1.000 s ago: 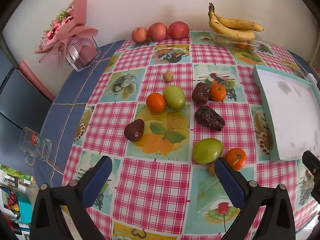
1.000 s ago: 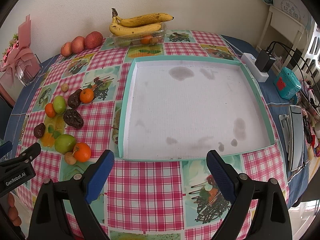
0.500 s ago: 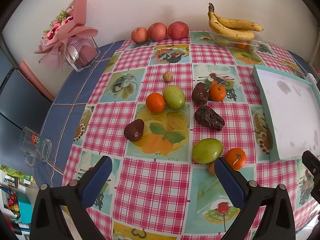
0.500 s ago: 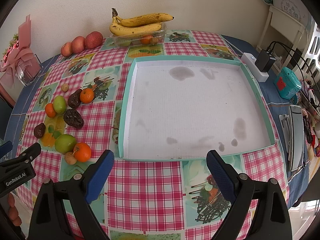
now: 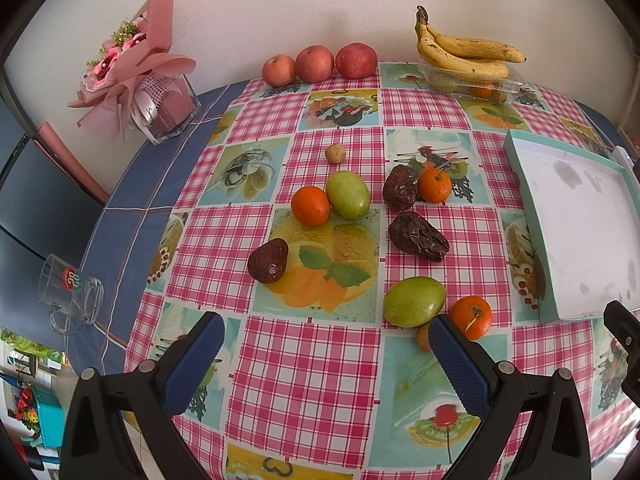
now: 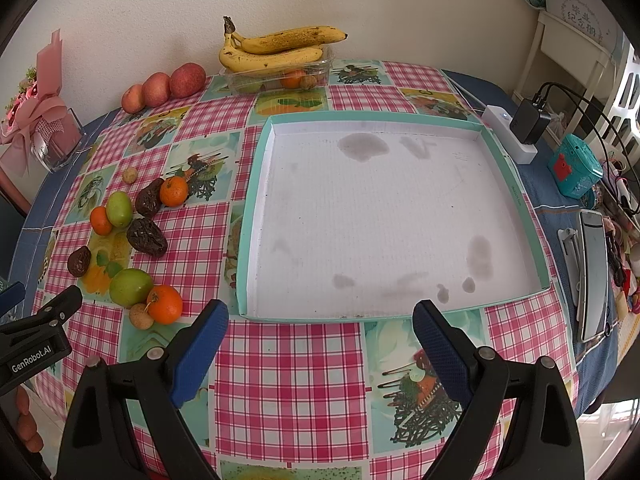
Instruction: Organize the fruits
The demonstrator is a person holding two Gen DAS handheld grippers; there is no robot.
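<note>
Mug (image 5: 70, 294) shows only in left wrist view.

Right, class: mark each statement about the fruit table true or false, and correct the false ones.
1. The tray already holds fruit. False: it holds none.
2. Three apples sit in a row by the wall. True.
3. The bananas lie on a clear plastic container. True.
4. The left gripper is shut on an orange. False: it is open, holding nothing.
5. The right gripper is open. True.
</note>
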